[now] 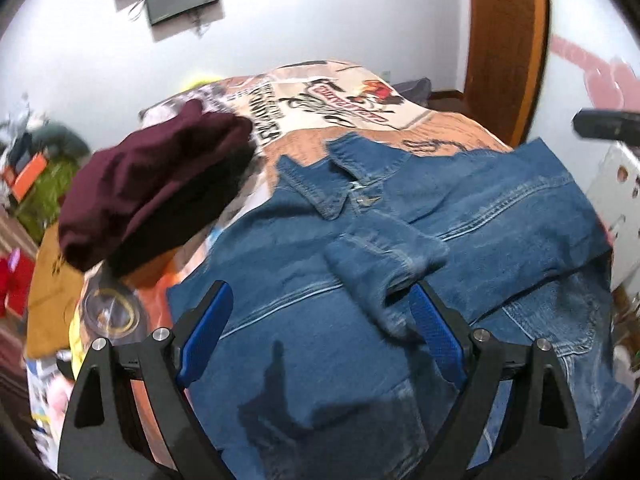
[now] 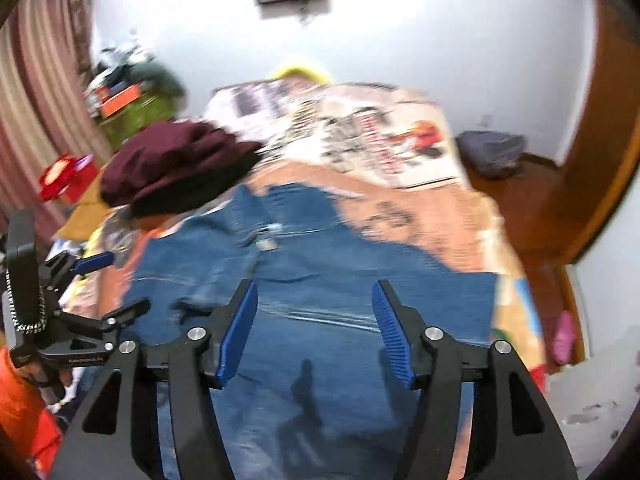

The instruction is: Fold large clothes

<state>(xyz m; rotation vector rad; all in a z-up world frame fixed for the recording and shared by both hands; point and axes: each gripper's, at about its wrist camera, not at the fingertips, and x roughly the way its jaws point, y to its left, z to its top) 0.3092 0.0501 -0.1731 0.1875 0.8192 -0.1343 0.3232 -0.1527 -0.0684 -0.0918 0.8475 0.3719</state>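
Observation:
A blue denim jacket (image 1: 400, 240) lies spread on the bed with its collar (image 1: 316, 188) at the far end. One sleeve (image 1: 380, 268) is folded across its middle. My left gripper (image 1: 320, 316) hovers over the jacket with its jaws wide open; the sleeve's cuff lies just by the right pad (image 1: 432, 324), and nothing is pinched. In the right wrist view the jacket (image 2: 320, 280) is blurred. My right gripper (image 2: 316, 324) stands open above it with only cloth below. The left gripper (image 2: 116, 284) shows at the jacket's left edge, also open.
A folded maroon and black pile of clothes (image 1: 152, 184) (image 2: 176, 160) sits on the printed bedspread (image 1: 320, 100) left of the jacket. Clutter fills the floor at the left. A wooden door frame (image 1: 508, 40) rises at the right, and a person's orange sleeve (image 2: 20, 408) is at lower left.

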